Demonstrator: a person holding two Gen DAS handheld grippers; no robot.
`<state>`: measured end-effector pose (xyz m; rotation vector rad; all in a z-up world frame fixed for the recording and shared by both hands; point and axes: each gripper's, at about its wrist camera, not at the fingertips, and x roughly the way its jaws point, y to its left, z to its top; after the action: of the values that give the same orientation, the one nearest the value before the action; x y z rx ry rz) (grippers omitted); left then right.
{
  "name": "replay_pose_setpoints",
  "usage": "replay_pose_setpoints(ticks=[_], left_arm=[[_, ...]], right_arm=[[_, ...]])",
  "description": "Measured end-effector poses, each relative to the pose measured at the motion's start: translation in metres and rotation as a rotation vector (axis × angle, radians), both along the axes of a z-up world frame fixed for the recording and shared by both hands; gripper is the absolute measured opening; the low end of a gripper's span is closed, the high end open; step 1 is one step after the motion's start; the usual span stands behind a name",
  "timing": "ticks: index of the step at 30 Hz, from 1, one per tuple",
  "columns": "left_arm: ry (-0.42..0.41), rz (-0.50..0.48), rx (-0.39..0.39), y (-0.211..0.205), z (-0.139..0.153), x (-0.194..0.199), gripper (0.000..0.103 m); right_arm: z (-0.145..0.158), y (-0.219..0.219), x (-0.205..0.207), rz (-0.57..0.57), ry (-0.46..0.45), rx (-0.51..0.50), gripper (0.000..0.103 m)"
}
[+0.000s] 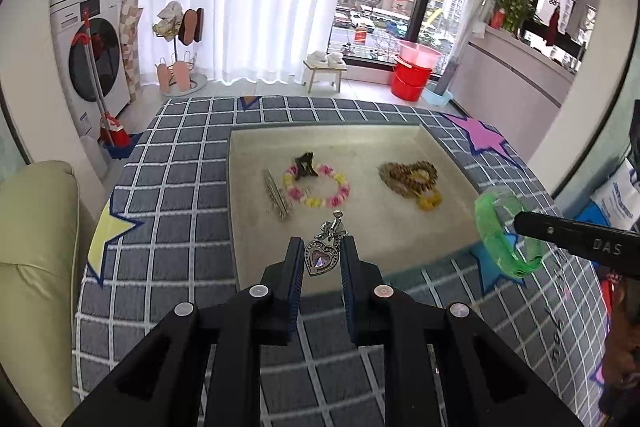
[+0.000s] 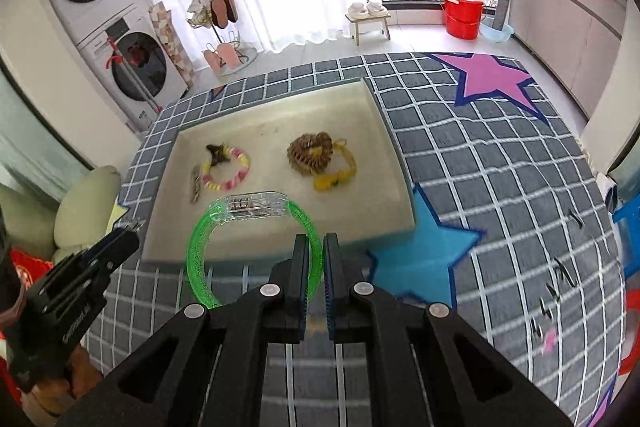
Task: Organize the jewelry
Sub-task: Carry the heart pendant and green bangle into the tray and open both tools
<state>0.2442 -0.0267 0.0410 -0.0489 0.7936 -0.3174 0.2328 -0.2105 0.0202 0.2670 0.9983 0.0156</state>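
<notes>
My left gripper [image 1: 322,247] is shut on a silver heart pendant [image 1: 320,261] and holds it over the near rim of a cream tray [image 1: 448,151]. In the tray lie a pink-and-yellow flower bracelet [image 1: 316,189], a black hair claw [image 1: 306,163], a silver hair clip [image 1: 278,197] and a brown bead bracelet [image 1: 408,175] with a yellow tassel. My right gripper [image 2: 316,241] is shut on a green glitter bangle [image 2: 198,255] with a clear clasp, just above the tray's [image 2: 396,163] near edge. The left gripper [image 2: 126,237] shows at lower left of the right wrist view.
The tray sits on a grey checked cover [image 1: 180,187] with coloured stars. A pale cushion [image 1: 32,247] lies to the left. Stacked washing machines [image 1: 92,39], a small stool [image 1: 324,71] and a red bucket [image 1: 412,75] stand beyond, by the window.
</notes>
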Motion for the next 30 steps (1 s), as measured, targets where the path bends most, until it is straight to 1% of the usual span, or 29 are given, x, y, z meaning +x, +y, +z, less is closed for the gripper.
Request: replay_pose_setpoints(ticks=[7,13,16,20,24,27,30], left_arm=[[0.012,0.021,0.034,-0.010,-0.009,0.031,0.033],[0.048,0.031,0.059,-0.016,-0.027,0.051,0.033],[0.068,0.032,0.078,-0.018,-0.037,0.059,0.033],[0.093,0.033,0.082,-0.018,-0.045,0.067,0.033],[0.112,0.035,0.093,-0.021,-0.052,0.074,0.033],[0.123,0.034,0.108,-0.024,-0.055,0.078,0.033],[0.144,0.023,0.120,-0.030,-0.057,0.084,0.033]], right_arm=[[-0.022,0.000,0.040,-0.003,0.054,-0.015,0.008],[-0.041,0.005,0.063,0.011,0.093,-0.030,0.008],[-0.051,0.008,0.068,0.016,0.118,-0.026,0.008],[-0.062,0.012,0.072,0.032,0.148,-0.036,0.008],[-0.072,0.011,0.078,0.016,0.166,-0.051,0.008],[-0.074,0.008,0.082,-0.007,0.166,-0.065,0.008],[-0.074,0.005,0.087,-0.015,0.146,-0.108,0.008]])
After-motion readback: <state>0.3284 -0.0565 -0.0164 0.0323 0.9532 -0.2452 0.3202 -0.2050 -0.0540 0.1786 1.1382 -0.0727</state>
